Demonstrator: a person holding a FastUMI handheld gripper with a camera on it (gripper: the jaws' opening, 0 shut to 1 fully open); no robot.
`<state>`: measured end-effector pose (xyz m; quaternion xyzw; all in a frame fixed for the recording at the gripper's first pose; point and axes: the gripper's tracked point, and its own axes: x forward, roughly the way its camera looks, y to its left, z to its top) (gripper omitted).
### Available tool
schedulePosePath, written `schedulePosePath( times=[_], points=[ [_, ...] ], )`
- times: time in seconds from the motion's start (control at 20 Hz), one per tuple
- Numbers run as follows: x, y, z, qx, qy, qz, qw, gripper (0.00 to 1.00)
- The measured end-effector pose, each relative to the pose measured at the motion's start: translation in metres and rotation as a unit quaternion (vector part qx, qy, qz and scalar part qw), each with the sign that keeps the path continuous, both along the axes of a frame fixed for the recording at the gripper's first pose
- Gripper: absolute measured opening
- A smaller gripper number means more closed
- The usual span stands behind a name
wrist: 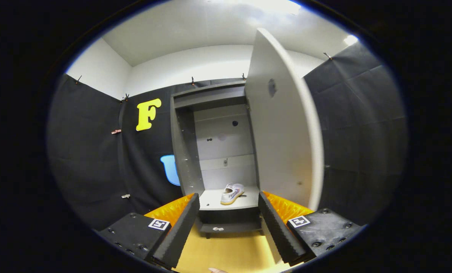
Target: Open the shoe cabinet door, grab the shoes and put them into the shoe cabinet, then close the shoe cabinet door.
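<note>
My tongs (229,227) were apart and empty, the shoe (232,193) already on the cabinet (184,151) shelf beyond them; the door (282,140) stood open, awaiting closing.

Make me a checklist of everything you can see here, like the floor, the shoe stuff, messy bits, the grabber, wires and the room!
Surface: bare yellowish floor in front of the cabinet.
Job's things: cabinet open, its door swung wide to the right; one white shoe lying on the bottom shelf.
Clutter: a small pale thing on the ledge below the shelf, too small to tell.
Grippers: gripper open, fingers spread, nothing between them; the shoe lies beyond them.
Cables: nothing seen.
Surroundings: black cloth walls, white wall and ceiling above.
</note>
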<state>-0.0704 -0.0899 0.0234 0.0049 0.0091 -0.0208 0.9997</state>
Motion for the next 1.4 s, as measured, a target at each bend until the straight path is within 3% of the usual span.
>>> schedulePosePath(
  times=[0.25,0.55,0.95,1.15,1.4],
  points=[
    [-0.032,-0.082,0.017,-0.017,-0.009,-0.017,1.0,0.97],
    [-0.015,-0.144,-0.001,0.001,0.022,-0.017,1.0,0.98],
    [0.025,-0.163,-0.025,0.016,0.046,0.021,0.999,0.98],
    [0.024,-0.164,-0.026,0.03,0.043,0.035,0.998,0.97],
    [0.029,-0.128,-0.033,0.036,0.047,0.055,0.997,0.97]
  ],
)
